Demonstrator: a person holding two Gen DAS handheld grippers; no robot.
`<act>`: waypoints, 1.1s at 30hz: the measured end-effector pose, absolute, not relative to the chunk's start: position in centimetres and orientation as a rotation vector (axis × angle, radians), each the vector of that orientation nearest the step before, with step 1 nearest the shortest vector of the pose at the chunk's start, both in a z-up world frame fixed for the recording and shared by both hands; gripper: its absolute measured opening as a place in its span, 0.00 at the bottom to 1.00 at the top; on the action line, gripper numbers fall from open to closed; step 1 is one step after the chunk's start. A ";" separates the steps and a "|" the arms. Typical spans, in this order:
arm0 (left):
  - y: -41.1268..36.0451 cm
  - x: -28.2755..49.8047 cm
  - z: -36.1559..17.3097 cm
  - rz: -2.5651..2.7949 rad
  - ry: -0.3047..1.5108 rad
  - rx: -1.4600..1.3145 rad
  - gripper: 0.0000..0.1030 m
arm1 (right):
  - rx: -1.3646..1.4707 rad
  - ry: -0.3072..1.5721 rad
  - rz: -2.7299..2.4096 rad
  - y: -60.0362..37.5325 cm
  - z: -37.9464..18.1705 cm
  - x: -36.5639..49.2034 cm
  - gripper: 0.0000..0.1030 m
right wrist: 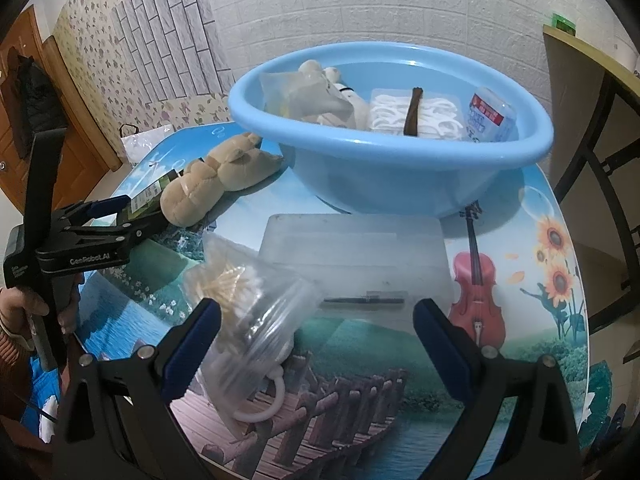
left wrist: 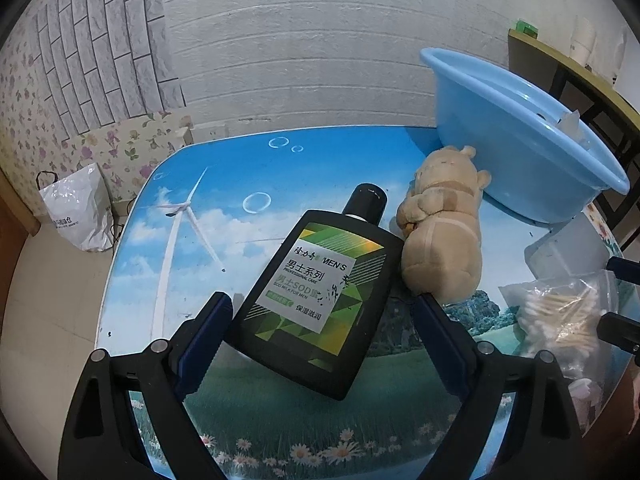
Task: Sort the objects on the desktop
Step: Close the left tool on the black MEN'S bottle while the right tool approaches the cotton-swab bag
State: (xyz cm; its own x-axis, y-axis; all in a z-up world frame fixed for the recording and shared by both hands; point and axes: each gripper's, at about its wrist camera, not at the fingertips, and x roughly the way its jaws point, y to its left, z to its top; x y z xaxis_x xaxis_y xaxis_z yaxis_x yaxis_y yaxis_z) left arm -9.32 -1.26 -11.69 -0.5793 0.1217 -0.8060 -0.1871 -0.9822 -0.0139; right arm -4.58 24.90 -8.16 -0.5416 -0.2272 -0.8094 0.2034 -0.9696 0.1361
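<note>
My left gripper (left wrist: pixel 322 316) has its jaws wide apart, the black lotion bottle (left wrist: pixel 316 300) lying flat on the bench (left wrist: pixel 224 184) between them, untouched. My right gripper (right wrist: pixel 316 320) is spread too, with the cotton-swab bag (right wrist: pixel 248 312) just inside its left jaw.

Table (right wrist: pixel 532 216), landscape-printed top; carries blue basin (right wrist: pixel 400 176), plush bear (right wrist: pixel 216 184), black lotion bottle (left wrist: pixel 316 300), cotton-swab bag (right wrist: pixel 248 304), translucent box (right wrist: pixel 356 256).
</note>
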 end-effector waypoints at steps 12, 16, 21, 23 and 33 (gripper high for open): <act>-1.7 -8.3 -11.2 2.616 0.085 -1.303 0.64 | 1.356 -0.032 -2.560 24.7 -8.3 -4.5 0.96; -1.6 -7.8 -11.0 2.601 0.072 -1.297 0.61 | 1.360 -0.040 -2.561 24.7 -8.3 -4.4 0.96; -1.8 -7.1 -11.0 2.590 0.051 -1.294 0.61 | 1.355 -0.044 -2.566 24.7 -8.2 -4.3 0.96; -1.8 -6.7 -10.9 2.588 0.054 -1.295 0.61 | 1.352 -0.045 -2.566 24.6 -8.1 -4.3 0.96; -1.9 -4.9 -10.8 2.590 0.045 -1.311 0.61 | 1.344 -0.060 -2.550 24.3 -8.1 -4.1 0.96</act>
